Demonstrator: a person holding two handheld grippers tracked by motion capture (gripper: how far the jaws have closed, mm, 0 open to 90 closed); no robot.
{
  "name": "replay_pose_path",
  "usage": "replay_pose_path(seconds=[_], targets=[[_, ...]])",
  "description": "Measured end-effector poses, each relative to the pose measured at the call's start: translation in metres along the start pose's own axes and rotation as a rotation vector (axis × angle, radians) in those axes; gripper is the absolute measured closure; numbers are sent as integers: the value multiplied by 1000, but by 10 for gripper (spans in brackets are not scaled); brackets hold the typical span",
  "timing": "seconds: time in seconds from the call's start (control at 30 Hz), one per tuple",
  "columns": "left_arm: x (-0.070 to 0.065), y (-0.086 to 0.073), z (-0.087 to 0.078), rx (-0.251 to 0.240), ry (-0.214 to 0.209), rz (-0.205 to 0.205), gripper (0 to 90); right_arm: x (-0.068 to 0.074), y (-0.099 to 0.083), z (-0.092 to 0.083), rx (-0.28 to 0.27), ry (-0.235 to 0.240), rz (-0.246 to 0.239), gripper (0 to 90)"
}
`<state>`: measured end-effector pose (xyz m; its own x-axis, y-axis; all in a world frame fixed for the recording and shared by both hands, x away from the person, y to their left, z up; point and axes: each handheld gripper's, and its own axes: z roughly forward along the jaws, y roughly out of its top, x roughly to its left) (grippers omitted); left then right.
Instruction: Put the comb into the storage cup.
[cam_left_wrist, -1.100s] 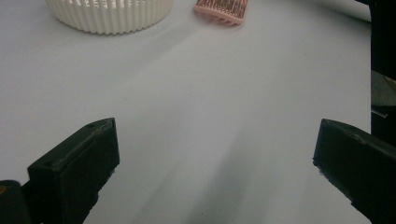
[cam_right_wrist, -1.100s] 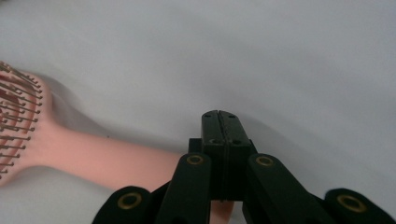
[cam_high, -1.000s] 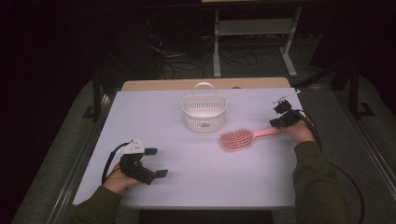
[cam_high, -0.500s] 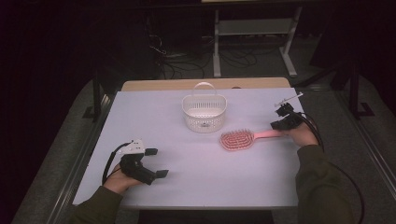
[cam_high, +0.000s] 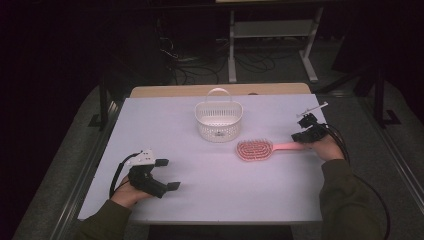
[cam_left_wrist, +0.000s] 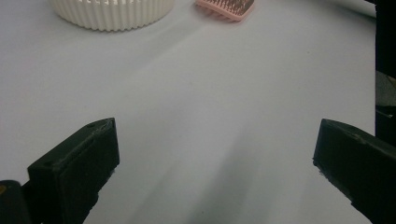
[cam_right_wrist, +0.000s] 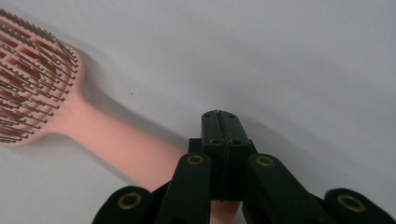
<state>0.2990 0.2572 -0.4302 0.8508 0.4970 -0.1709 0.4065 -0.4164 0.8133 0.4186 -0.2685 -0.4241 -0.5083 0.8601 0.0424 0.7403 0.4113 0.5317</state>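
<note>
- The place reads as a lab or recording room, dimly lit, not a home.
- A white-covered table (cam_high: 165, 120) stands alone on grey carpet (cam_high: 400, 140).
- Loose cables (cam_high: 200, 67) lie on the floor at the far side.
- A metal-legged bench (cam_high: 272, 30) stands far right, against darkness.

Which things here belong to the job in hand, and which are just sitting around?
In the job:
- pink hairbrush, its handle end beneath the right gripper, whose jaws are shut
- white basket, just behind the brush

Sitting around:
- left gripper, jaws open on nothing, resting near the table's front left
- cables on the floor behind
</note>
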Motion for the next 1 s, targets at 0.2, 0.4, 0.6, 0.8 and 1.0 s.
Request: replay_pose_path(seconds=[0.2, 0.4, 0.6, 0.8, 1.0], targets=[[1, 1, 2, -1, 3, 1, 4, 0, -4, 0, 4, 11, 1, 893], [4, 4, 4, -9, -2, -4, 3, -2, -7, -3, 8, 13, 2, 894], [5, 5, 3, -11, 3, -5, 3, -2, -10, -6, 5, 13, -1, 894], [0, 5, 4, -4, 5, 18, 3, 0, -18, -8, -16, 25, 6, 894], [0, 5, 6, 4, -4, 21, 4, 4, -29, -11, -30, 39, 1, 894]])
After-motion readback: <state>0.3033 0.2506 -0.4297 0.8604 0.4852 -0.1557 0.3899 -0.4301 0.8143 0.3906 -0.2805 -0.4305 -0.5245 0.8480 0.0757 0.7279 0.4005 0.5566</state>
